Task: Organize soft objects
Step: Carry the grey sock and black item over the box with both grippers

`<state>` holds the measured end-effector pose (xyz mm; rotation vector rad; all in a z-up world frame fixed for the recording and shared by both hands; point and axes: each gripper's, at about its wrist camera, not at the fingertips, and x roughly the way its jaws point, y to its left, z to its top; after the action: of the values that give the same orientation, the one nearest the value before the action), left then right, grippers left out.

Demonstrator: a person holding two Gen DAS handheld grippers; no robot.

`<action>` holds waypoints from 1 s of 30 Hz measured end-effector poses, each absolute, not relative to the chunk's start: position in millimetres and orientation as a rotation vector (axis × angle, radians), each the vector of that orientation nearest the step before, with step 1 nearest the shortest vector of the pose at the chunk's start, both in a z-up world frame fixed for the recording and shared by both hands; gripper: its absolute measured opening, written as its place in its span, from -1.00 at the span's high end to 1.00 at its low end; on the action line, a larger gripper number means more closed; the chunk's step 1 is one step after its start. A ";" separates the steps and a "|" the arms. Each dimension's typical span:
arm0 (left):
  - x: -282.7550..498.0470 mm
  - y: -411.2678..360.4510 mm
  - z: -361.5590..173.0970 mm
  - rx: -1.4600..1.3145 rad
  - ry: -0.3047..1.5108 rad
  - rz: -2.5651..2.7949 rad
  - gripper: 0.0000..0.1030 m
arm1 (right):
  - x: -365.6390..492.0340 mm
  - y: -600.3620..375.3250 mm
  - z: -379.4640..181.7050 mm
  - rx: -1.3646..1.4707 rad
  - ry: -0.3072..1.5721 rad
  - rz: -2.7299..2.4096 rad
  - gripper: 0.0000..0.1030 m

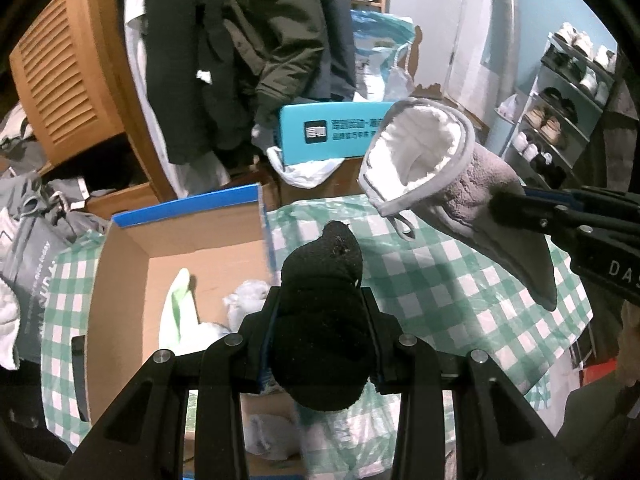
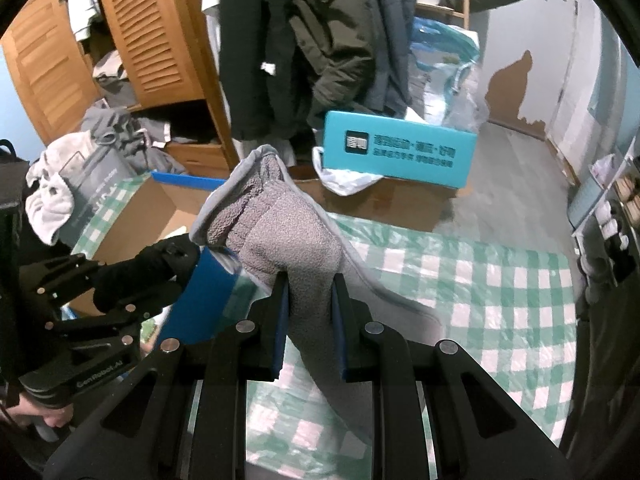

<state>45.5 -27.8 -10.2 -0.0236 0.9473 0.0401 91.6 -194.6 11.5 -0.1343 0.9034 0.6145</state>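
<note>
My left gripper (image 1: 322, 304) is shut on a black sock (image 1: 320, 320) and holds it in the air above the near right corner of an open cardboard box (image 1: 120, 272) with a blue rim. My right gripper (image 2: 308, 284) is shut on a grey fleece slipper sock (image 2: 280, 220) with a white fluffy lining (image 1: 416, 140), held up over the green checked cloth (image 2: 480, 280). In the right wrist view the left gripper (image 2: 172, 260) with the black sock is at the left, over the box. The box holds white and pale green soft items (image 1: 180, 312).
A teal box (image 1: 328, 132) stands on a brown carton behind the cloth. Dark coats (image 1: 248, 60) hang behind it, next to a wooden louvred wardrobe (image 1: 68, 80). A shoe rack (image 1: 560, 112) stands at the right. Grey clothes and a bag (image 1: 28, 240) pile at the left.
</note>
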 end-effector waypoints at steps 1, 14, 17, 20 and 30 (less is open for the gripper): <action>44.1 -23.5 -10.0 -0.026 0.946 0.047 0.28 | 91.0 -189.9 12.3 -0.137 0.904 0.621 0.66; 28.5 26.8 -10.5 -0.061 0.942 0.113 0.28 | 84.7 -124.4 20.6 -0.199 0.901 0.706 0.66; 25.5 41.9 -12.4 -0.079 0.945 0.133 0.28 | 83.7 -107.4 21.9 -0.217 0.899 0.720 0.66; 22.5 56.0 -14.5 -0.092 0.946 0.154 0.28 | 82.8 -90.7 21.9 -0.236 0.898 0.733 0.66; 16.1 90.4 -27.5 -0.134 0.974 0.201 0.28 | 86.2 -40.5 17.4 -0.277 0.920 0.774 0.66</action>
<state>16.1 90.4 -27.5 -0.1341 0.9742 0.2005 86.2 -40.5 17.4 -0.2771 0.9196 0.7743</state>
